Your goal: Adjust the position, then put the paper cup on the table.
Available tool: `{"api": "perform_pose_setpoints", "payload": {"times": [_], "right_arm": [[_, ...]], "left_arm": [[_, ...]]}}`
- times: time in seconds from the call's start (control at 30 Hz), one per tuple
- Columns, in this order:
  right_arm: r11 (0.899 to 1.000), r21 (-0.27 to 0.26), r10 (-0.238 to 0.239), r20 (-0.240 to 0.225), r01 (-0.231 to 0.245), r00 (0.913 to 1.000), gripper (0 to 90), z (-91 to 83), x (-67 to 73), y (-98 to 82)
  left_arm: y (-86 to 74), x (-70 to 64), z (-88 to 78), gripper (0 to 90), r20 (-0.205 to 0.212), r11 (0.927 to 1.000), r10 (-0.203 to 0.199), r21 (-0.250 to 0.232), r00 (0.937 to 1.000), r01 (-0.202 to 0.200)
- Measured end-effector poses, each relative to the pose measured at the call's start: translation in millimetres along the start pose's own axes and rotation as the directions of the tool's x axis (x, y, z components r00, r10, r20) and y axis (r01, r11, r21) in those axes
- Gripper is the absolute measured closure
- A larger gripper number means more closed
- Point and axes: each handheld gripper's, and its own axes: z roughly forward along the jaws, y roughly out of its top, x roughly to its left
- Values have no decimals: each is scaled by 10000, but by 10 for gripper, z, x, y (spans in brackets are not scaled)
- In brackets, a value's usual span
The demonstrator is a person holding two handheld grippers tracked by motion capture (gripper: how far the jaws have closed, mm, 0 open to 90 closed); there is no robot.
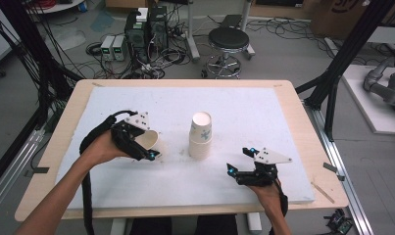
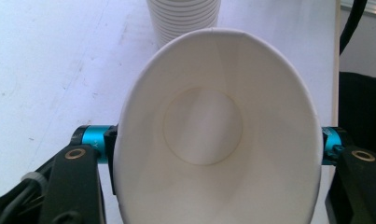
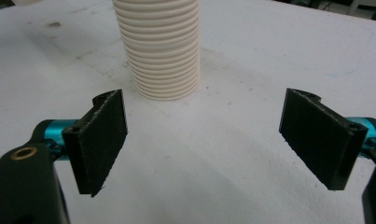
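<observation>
- While a single paper cup (image 2: 213, 140) is pinched between the jaws of the left gripper (image 1: 136, 139), its open mouth is turned toward that gripper's camera.
- The held cup is kept above the white board (image 1: 263, 112), just left of the stack of cups (image 1: 201, 136).
- The right gripper (image 1: 240, 161) is held spread wide, nothing between its pads (image 3: 101, 140), near the stack's base.

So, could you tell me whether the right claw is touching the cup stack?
Apart. The right gripper view shows the right claw open, with bare white table between its jaws and the cup stack standing farther off.
</observation>
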Motion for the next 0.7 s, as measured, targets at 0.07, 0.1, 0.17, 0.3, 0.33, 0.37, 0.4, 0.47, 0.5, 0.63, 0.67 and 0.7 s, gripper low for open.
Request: {"api": "perform_pose_setpoints", "payload": {"times": [0.07, 0.1, 0.17, 0.3, 0.33, 0.37, 0.4, 0.47, 0.5, 0.63, 0.67, 0.7], "right_arm": [[9999, -20, -100, 147, 101, 9998, 154, 1, -5, -22], [10000, -24, -62, 129, 63, 9999, 154, 0, -19, -44], [10000, -4, -57, 172, 57, 9998, 154, 0, -25, -55], [10000, 49, 79, 190, -80, 9998, 154, 10, -45, -105], [10000, 49, 79, 190, -80, 9998, 154, 10, -45, -105], [9999, 66, 145, 150, -146, 9998, 154, 10, -48, -112], [9999, 69, 120, 216, -121, 9997, 154, 12, -53, -120], [9998, 43, 176, 210, -177, 9996, 154, 7, -59, -121], [9997, 69, 214, 237, -216, 9995, 154, 6, -59, -123], [9998, 111, 154, 223, -156, 9996, 154, 13, -58, -121], [9998, 111, 154, 223, -156, 9996, 154, 13, -58, -121], [9998, 111, 162, 242, -165, 9996, 154, 11, -52, -122]], "left_arm": [[10, 7, 19, 339, 31, 9998, 59, 165, 10000, -59], [9, 7, 31, 339, 44, 9997, 64, 227, 10000, -65], [7, 15, 44, 339, 79, 9992, 126, 385, 9999, -129], [-4, 32, 47, 339, 43, 9995, 75, 291, 10000, -76], [-4, 32, 47, 339, 43, 9995, 75, 291, 10000, -76], [-5, 39, 40, 339, 70, 9994, 68, 339, 10000, -71], [-7, 40, 40, 339, 39, 9995, 68, 316, 10000, -69], [-11, 41, 33, 339, 38, 9996, 62, 264, 10000, -63], [-14, 41, 27, 339, 29, 9997, 62, 245, 10000, -63], [-14, 39, 24, 339, 38, 9996, 67, 271, 10000, -68], [-13, 39, 25, 339, 42, 9996, 76, 273, 10000, -77], [-13, 38, 26, 339, 42, 9996, 79, 268, 10000, -80]]}}
